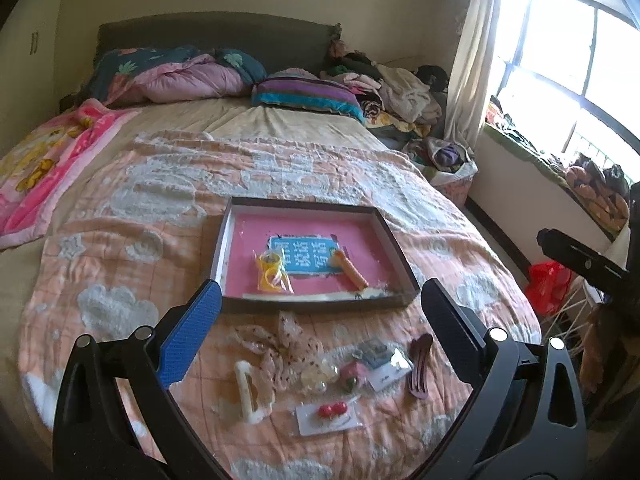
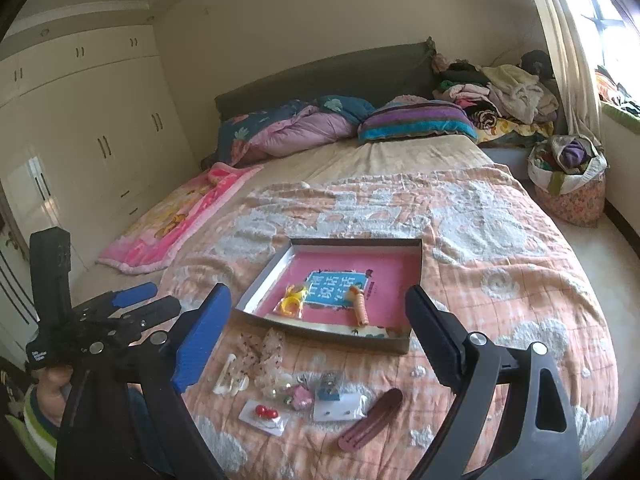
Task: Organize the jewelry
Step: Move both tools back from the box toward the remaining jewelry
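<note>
A scatter of small jewelry pieces is laid on the peach cloud-patterned quilt (image 1: 120,240) of the bed, just in front of the shallow dark-rimmed tray with a pink floor (image 1: 236,236): a white hair clip (image 1: 245,386), a carded pair of red earrings (image 1: 332,411) and a maroon hair clip (image 1: 420,360). A yellow bangle (image 1: 270,270) and an orange hair clip (image 1: 352,270) are seen inside the tray. The left gripper (image 1: 320,320) and right gripper (image 2: 320,328) are both held apart above the pieces, gripping nothing.

Right gripper (image 1: 576,256) cut off at edge

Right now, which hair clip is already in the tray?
The orange clip, lying on the tray's pink floor; the white clip and maroon clip lie on the blanket.
</note>
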Tool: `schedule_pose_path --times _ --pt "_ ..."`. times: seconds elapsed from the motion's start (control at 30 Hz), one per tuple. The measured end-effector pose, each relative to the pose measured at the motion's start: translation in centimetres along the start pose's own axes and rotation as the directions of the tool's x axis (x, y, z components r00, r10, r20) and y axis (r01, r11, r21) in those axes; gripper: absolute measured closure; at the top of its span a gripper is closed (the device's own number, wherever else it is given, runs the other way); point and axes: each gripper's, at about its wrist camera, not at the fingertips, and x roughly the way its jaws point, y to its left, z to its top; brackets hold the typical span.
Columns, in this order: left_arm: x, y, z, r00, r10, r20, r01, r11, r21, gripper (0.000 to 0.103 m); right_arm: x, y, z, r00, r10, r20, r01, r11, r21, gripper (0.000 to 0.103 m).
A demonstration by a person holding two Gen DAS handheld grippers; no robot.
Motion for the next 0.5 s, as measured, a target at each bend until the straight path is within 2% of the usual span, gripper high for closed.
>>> schedule_pose_path --times 0.5 --pt "-0.3 -1.8 -4.0 0.998 0.017 -0.061 -0.015 0.999 0.033 0.010 -1.7 -0.6 -2.7 0.999 -0.002 -0.040 0.002 1.000 0.009 0.015"
